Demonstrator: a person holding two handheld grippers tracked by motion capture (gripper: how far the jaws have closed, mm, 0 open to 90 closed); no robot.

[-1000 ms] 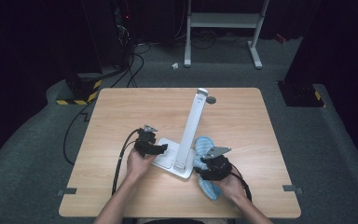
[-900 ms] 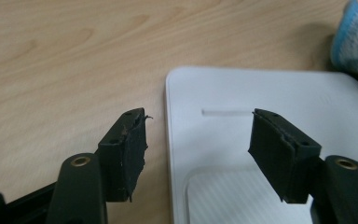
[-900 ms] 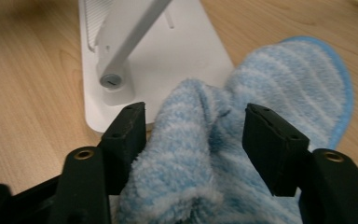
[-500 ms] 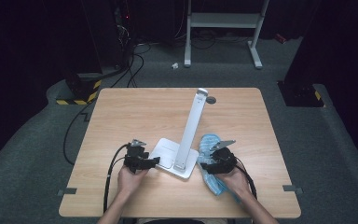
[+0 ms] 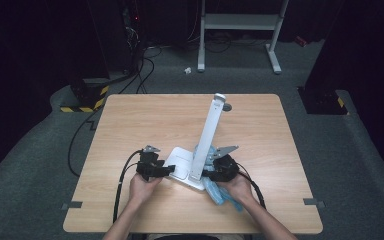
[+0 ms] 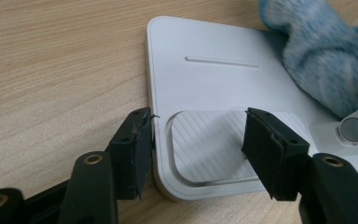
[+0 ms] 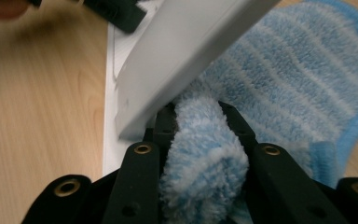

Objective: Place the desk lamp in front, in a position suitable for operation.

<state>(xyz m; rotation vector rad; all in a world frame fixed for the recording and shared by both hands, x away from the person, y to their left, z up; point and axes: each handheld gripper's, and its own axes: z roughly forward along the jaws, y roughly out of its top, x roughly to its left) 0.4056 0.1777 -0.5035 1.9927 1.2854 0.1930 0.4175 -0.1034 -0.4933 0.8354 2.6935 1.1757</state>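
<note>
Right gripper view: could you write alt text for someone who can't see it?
Two black jaws pinch a fold of fluffy blue striped cloth, pressed beside a slanting white lamp arm. The rest of the cloth spreads right over the wooden table.

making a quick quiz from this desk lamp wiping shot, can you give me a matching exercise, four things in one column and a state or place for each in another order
Things:
1. left gripper
2. right gripper
3. blue cloth
4. lamp base

States or places:
A. white, lying flat on the wooden table
B. fingers spread apart at the base's edge, one on each side of its corner
C. partly spread on the table, one fold pinched
D. fingers closed on a fluffy fold beside the lamp arm

Pairs: 1-B, 2-D, 3-C, 4-A
</note>
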